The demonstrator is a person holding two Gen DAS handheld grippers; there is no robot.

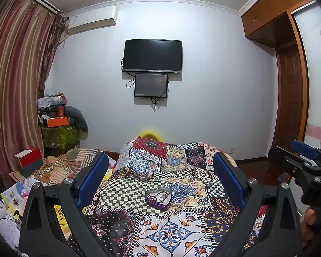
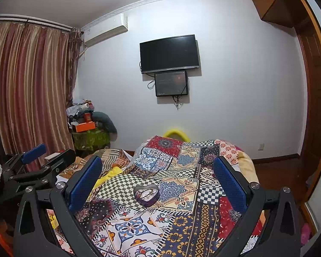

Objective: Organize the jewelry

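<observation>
Left wrist view: the left gripper (image 1: pixel 160 171) is spread wide, empty, above the patchwork quilt (image 1: pixel 173 231); the heart-shaped tin (image 1: pixel 158 197) holds tangled jewelry (image 1: pixel 159 196). The right gripper (image 2: pixel 158 175) likewise gapes. Sorting underway or finished—I cannot judge.

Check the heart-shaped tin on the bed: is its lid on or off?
Off. The heart-shaped tin sits open-topped on the patchwork quilt, with chains and rings visible inside in both wrist views. No lid is visible anywhere.
</observation>
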